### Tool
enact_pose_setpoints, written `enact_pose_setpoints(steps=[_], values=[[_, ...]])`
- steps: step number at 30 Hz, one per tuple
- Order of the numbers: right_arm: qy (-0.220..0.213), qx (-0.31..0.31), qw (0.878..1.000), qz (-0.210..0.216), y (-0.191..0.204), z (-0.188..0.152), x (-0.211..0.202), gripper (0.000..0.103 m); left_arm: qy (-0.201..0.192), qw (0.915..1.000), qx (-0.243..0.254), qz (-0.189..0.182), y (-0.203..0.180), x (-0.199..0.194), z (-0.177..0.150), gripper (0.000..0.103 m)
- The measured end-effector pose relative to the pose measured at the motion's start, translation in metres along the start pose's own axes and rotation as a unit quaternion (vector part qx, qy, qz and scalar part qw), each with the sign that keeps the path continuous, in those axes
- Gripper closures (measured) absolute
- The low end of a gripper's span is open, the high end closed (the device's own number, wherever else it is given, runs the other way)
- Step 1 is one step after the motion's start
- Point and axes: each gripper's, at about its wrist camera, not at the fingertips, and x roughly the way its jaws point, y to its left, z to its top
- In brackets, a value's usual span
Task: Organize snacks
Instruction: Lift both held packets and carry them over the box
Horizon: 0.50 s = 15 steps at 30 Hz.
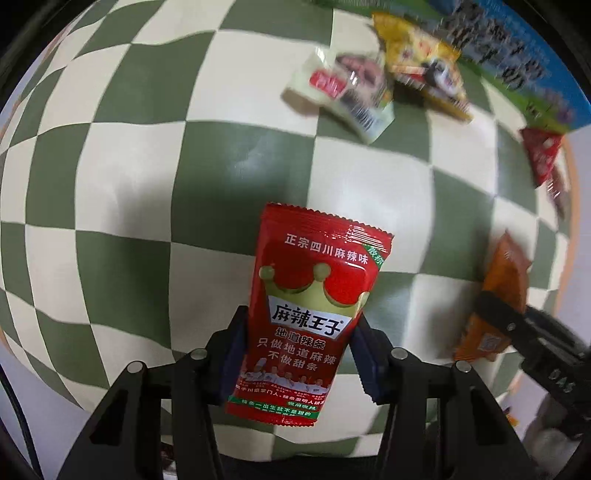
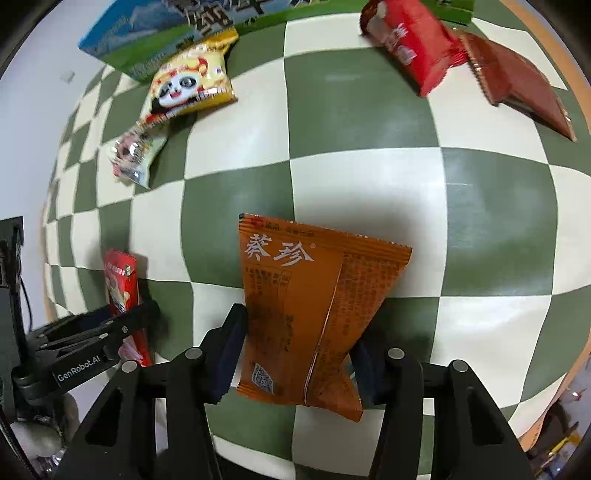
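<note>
Snacks lie on a green and white checkered cloth [image 2: 362,122]. The left gripper [image 1: 299,354] points down at the cloth and squeezes a red snack packet [image 1: 314,295] with a gold crown on it. Its two pads press on the packet's sides. The packet sticks out past the fingers, above the cloth.

The right gripper [image 2: 295,354] pinches an orange snack packet [image 2: 314,306] the same way, with a pad on each side. This packet is just beside the red one, and each gripper shows at the edge of the other's view.

Farther off, a yellow panda packet [image 2: 192,81] lies touching a pale packet [image 2: 135,151]. Both are near a blue and green box [image 2: 147,33]. On the other side of the cloth a red wrapper [image 2: 410,40] rests against a brown packet [image 2: 517,81].
</note>
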Motion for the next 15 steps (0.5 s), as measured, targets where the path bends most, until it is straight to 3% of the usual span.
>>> enact_pose_setpoints(steps=[9,15], values=[[-0.047,0.002,0.997,0.069,-0.008,0.011,-0.069,0.049,-0.063,0.9951,0.018,-0.074,-0.019,-0.093,0.010,0.054],[-0.115,-0.014,0.988,0.101,-0.014,0.054,-0.154,0.050,-0.108,0.9860,0.054,-0.115,-0.053,-0.150,0.076,0.054]])
